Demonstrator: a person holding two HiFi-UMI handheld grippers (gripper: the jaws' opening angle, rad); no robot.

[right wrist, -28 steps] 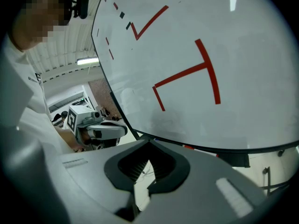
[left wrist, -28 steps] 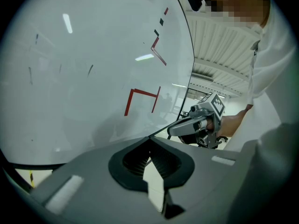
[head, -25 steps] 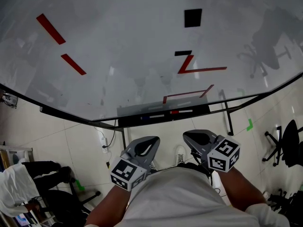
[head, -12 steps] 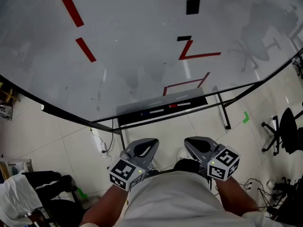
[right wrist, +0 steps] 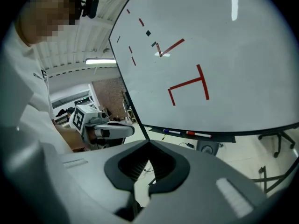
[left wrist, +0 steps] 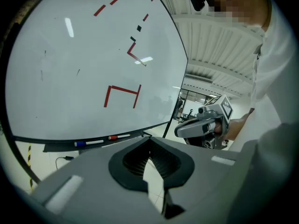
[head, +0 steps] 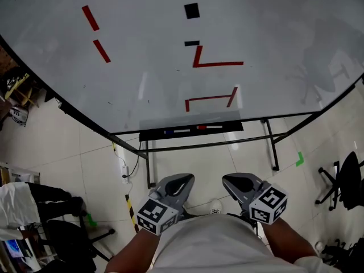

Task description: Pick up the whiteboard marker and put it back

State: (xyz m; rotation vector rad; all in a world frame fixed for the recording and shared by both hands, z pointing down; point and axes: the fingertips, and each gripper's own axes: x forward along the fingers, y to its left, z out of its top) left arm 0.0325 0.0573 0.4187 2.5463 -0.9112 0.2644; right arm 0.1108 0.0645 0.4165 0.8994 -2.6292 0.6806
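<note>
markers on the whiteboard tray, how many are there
2: a blue-capped marker left of the middle of the tray, and a red-capped marker just right of it. None seem hidden.

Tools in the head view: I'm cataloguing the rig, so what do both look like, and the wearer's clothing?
The left tool and right tool are grey rounded shells with black ribbed pads, each carrying a cube of black-and-white square markers. The person wears a white top.
</note>
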